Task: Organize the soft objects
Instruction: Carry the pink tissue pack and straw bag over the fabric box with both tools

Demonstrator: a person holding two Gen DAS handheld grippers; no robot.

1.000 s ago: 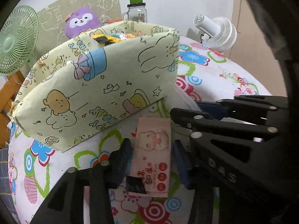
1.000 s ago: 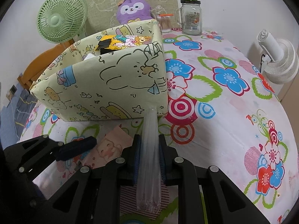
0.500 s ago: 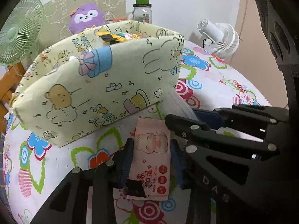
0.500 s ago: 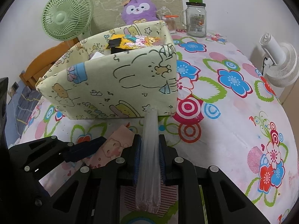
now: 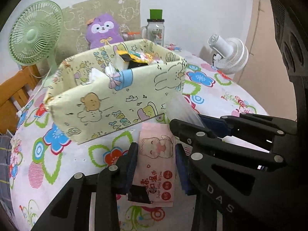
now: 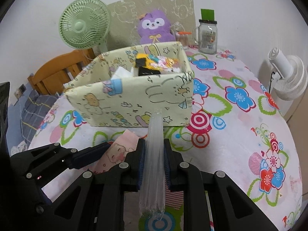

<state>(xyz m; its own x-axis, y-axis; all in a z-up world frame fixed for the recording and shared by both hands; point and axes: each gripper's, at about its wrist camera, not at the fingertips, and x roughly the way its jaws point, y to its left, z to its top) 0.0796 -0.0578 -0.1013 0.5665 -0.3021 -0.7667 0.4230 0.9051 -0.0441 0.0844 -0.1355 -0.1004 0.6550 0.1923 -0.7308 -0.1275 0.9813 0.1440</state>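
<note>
My left gripper (image 5: 156,154) is shut on a pink pack of wet wipes (image 5: 156,163) and holds it above the flowered tablecloth, just in front of the pale yellow cartoon-print storage box (image 5: 115,100). My right gripper (image 6: 154,154) is shut on a clear plastic pack (image 6: 154,163) that points at the box (image 6: 134,100). The right gripper also shows in the left wrist view (image 5: 194,125), close beside the wipes. The box holds several soft packets, among them a yellow and black one (image 6: 146,65).
A green fan (image 6: 83,24), a purple plush toy (image 6: 155,28) and a glass jar with a green lid (image 6: 207,36) stand behind the box. A white fan (image 6: 286,75) stands at the right edge. A wooden chair (image 6: 57,71) is at the left.
Both grippers have risen with their packs, so the inside of the box now shows. The grips have not changed.
</note>
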